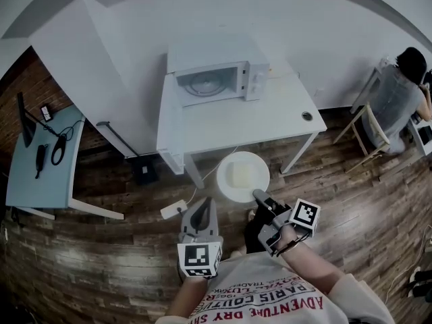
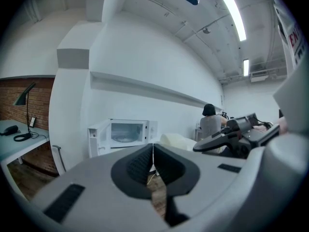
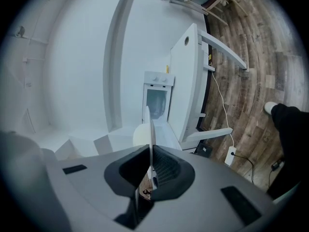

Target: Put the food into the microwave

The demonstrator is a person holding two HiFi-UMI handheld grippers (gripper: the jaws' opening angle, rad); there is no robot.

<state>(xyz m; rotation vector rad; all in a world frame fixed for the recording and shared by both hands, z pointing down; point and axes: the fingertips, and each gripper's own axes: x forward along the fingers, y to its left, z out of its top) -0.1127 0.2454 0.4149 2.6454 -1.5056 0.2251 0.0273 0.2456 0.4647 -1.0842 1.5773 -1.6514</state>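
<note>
A round white plate (image 1: 255,163) with a pale block of food (image 1: 241,174) hangs above the wood floor, in front of the white table (image 1: 223,120). My right gripper (image 1: 260,198) is shut on the plate's near rim; in the right gripper view the plate (image 3: 150,127) stands edge-on between the pads. My left gripper (image 1: 204,206) is beside it on the left, shut and empty, its pads meeting (image 2: 153,151). The white microwave (image 1: 212,73) sits on the table with its door swung open to the left; the left gripper view shows the microwave (image 2: 123,133) and the food (image 2: 177,140).
A grey desk (image 1: 44,171) with a lamp and cables stands at left. A seated person (image 1: 399,93) on a wooden chair is at far right. A power strip (image 1: 173,208) and a black box (image 1: 144,173) lie on the floor by the table legs.
</note>
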